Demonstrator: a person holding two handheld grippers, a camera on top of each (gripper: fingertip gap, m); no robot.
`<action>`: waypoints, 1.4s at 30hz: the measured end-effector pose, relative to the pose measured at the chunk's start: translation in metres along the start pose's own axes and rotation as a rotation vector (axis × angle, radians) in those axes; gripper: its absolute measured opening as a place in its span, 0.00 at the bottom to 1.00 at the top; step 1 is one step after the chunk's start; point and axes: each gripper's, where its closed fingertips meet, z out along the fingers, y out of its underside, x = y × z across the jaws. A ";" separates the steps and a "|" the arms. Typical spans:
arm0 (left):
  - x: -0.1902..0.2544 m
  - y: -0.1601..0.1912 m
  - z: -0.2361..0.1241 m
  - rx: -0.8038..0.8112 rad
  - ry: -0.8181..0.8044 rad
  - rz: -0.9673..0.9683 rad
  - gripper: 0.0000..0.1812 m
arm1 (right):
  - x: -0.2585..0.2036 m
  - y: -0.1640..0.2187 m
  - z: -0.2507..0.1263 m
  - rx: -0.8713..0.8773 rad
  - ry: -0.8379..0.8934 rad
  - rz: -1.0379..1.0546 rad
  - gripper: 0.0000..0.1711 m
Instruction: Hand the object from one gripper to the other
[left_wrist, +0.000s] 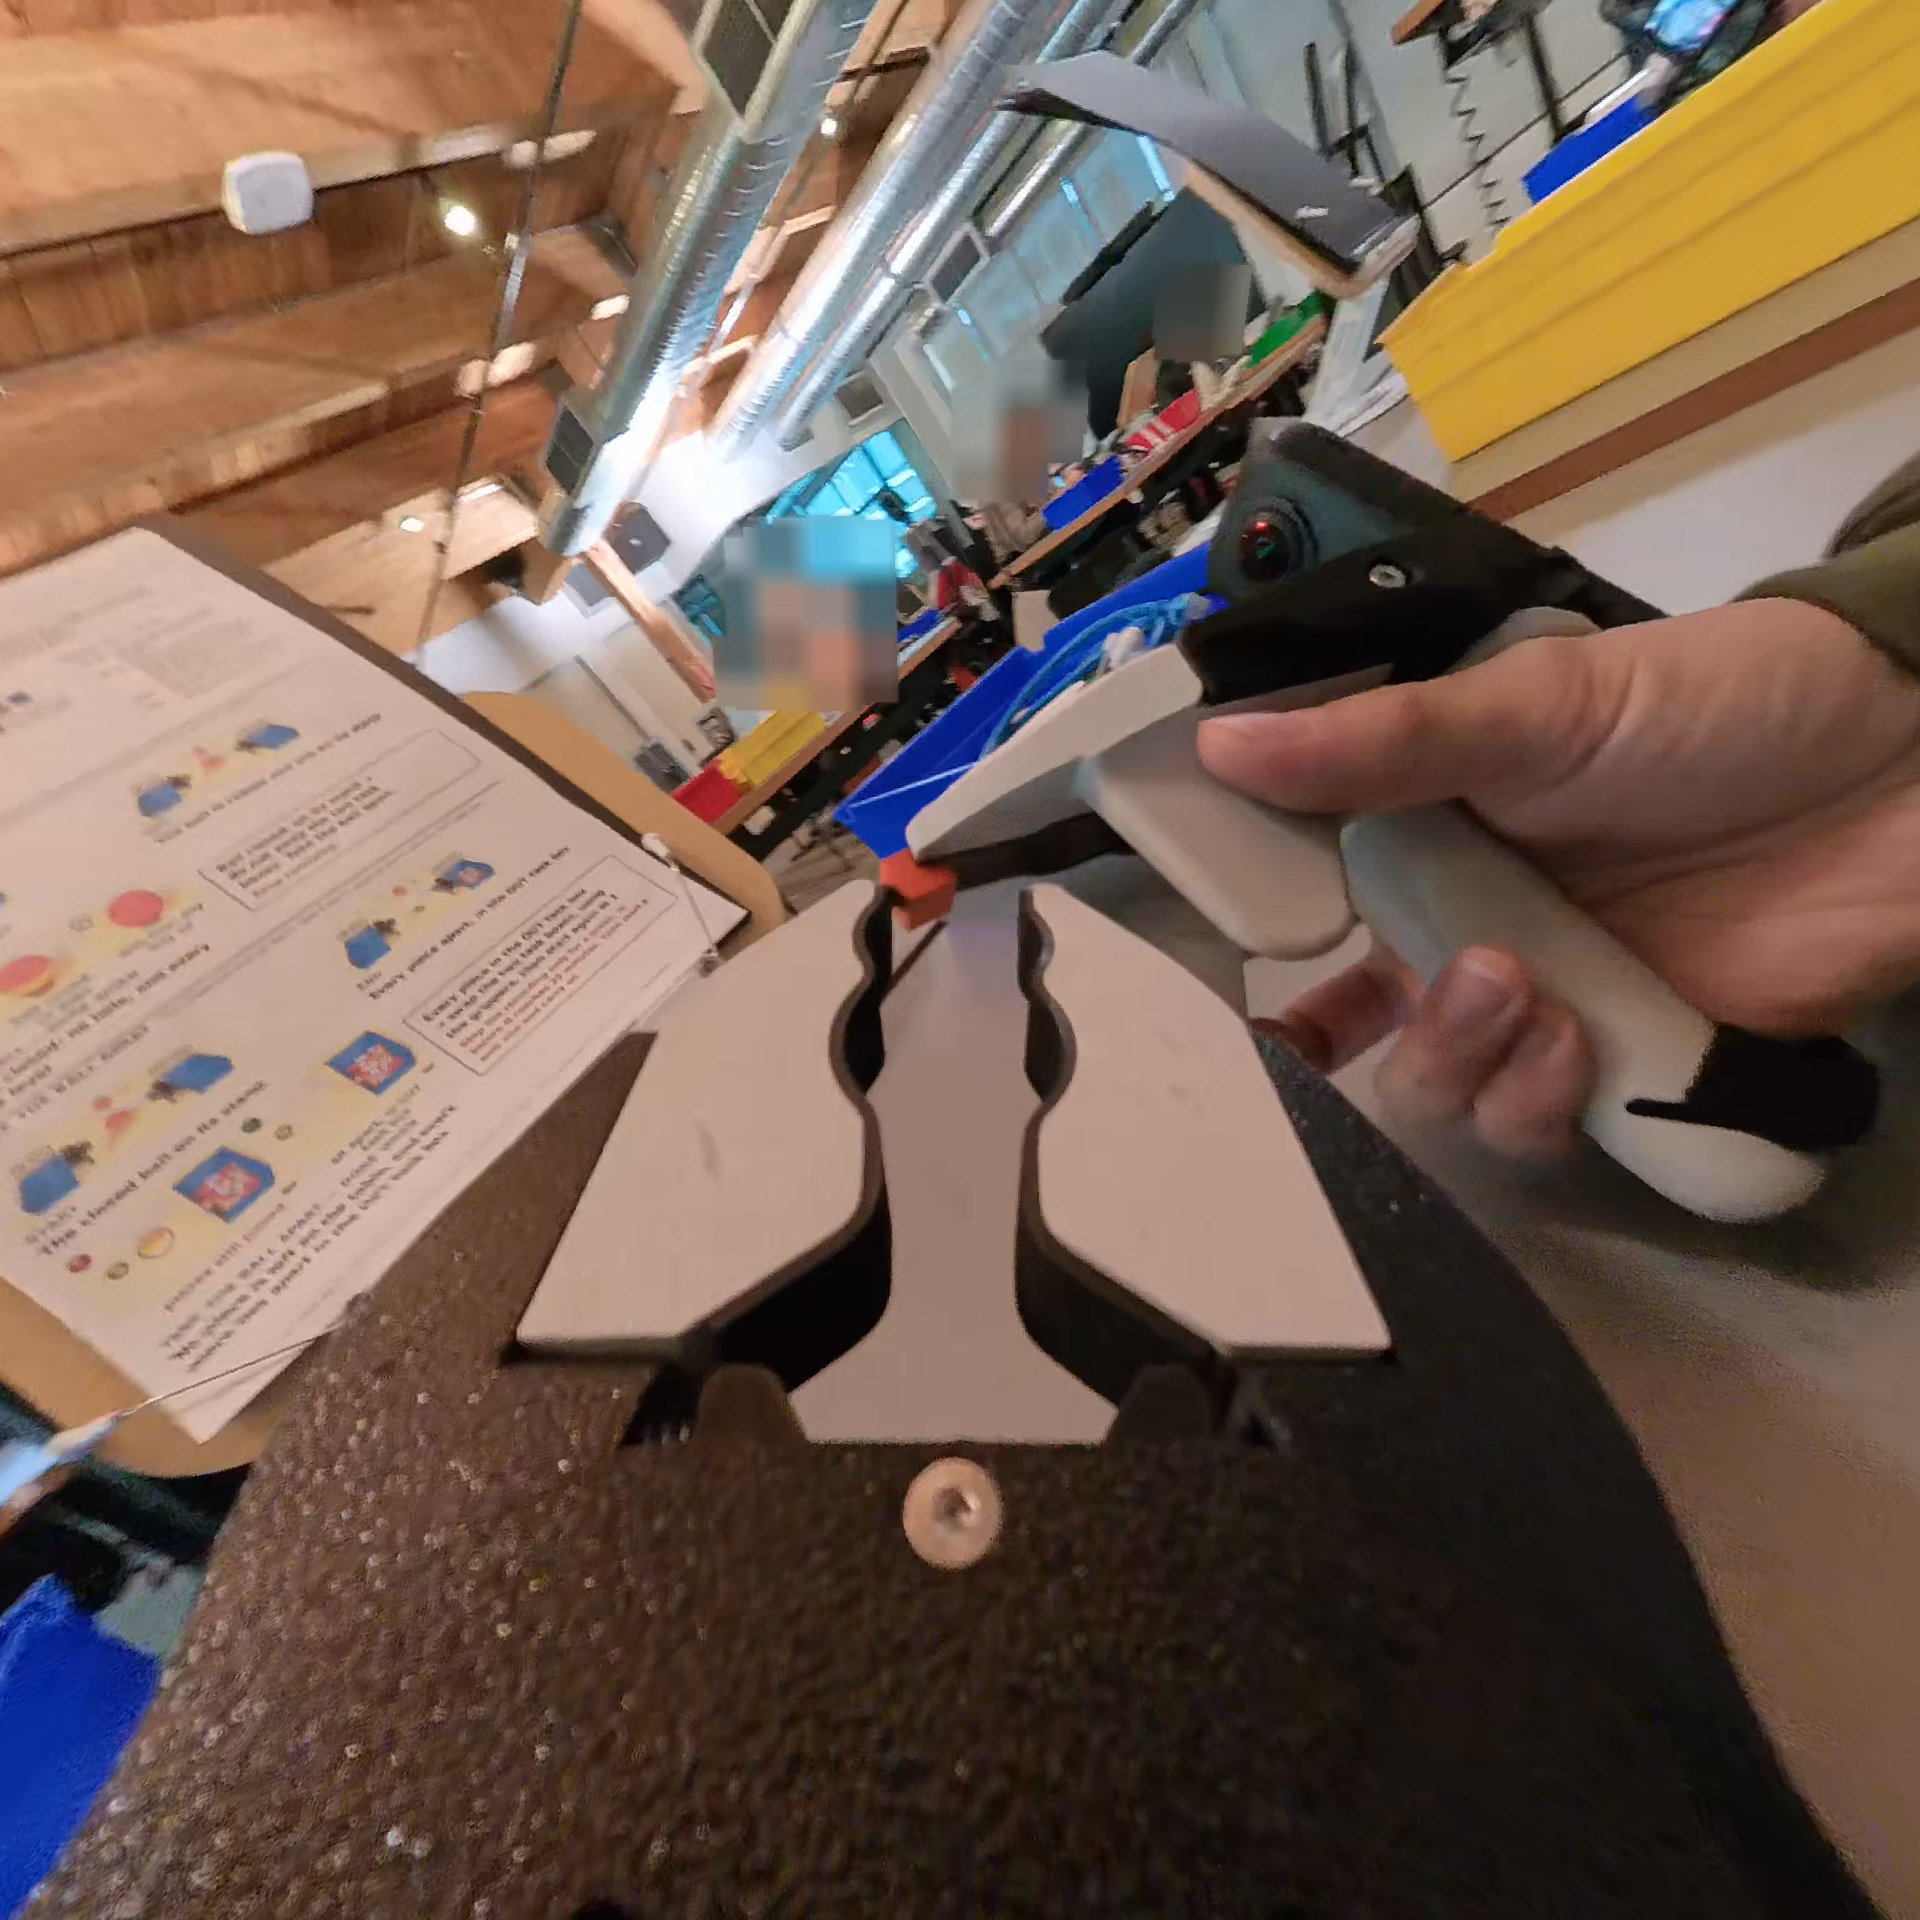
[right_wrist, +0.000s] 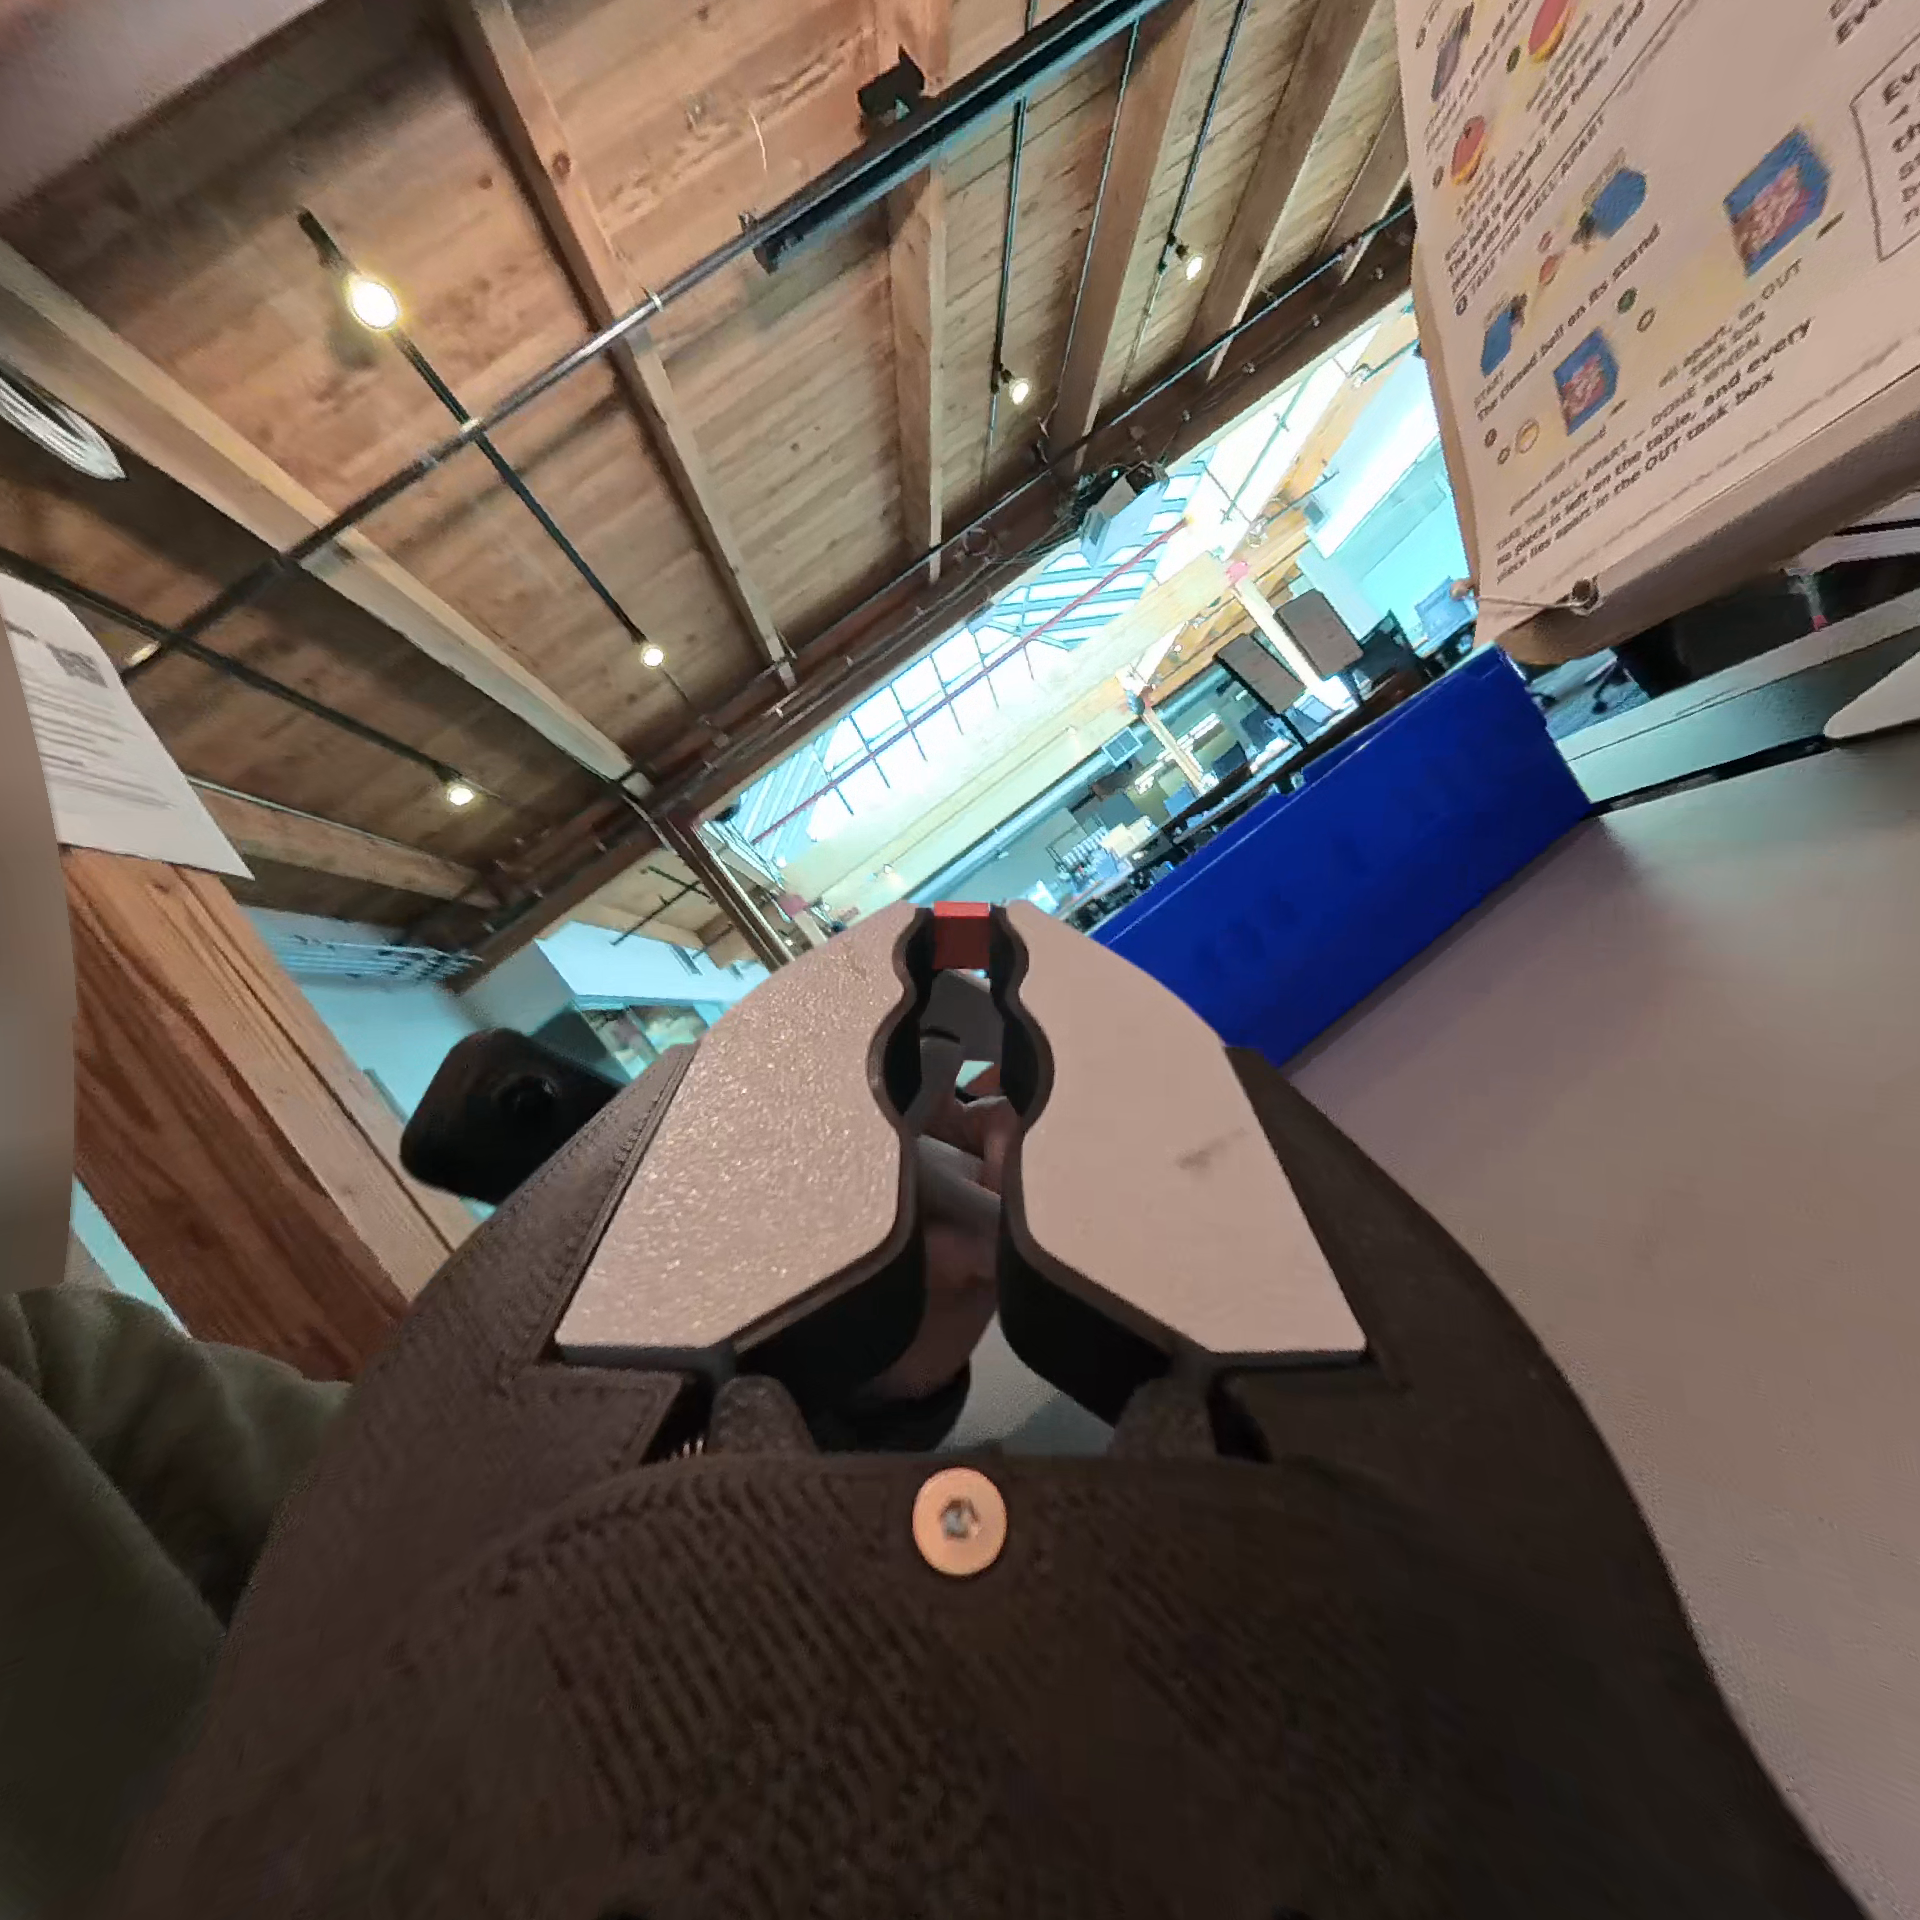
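Observation:
A small red block (left_wrist: 920, 896) is pinched at the tips of my right gripper (left_wrist: 920, 847), which a hand (left_wrist: 1621, 810) holds and which reaches in from the right in the left wrist view. In the right wrist view my right gripper (right_wrist: 961, 925) is shut on the red block (right_wrist: 961, 933), both pads pressing its sides. My left gripper (left_wrist: 951, 904) is open. The block sits between its fingertips, close to the left finger (left_wrist: 831, 935), with a clear gap to the right finger (left_wrist: 1070, 935). The left gripper's black camera housing (right_wrist: 499, 1112) shows below in the right wrist view.
A printed instruction sheet (left_wrist: 312, 935) on a board hangs at the left. A blue bin (right_wrist: 1351, 883) stands on the grey table (right_wrist: 1610, 1039). A yellow bin (left_wrist: 1662, 229) is at the upper right. A wooden post (right_wrist: 208, 1091) stands left. My left and right fingertips are right by each other.

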 end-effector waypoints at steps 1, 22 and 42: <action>-0.001 -0.001 0.001 -0.007 -0.028 0.016 0.12 | -0.001 -0.001 0.000 0.019 -0.003 0.011 0.06; -0.010 -0.004 -0.001 -0.024 -0.129 0.019 0.07 | -0.005 -0.002 0.001 0.066 -0.021 0.043 0.06; -0.002 -0.008 -0.022 0.118 0.387 -0.463 0.06 | -0.016 -0.005 -0.004 -0.089 -0.080 -0.223 0.11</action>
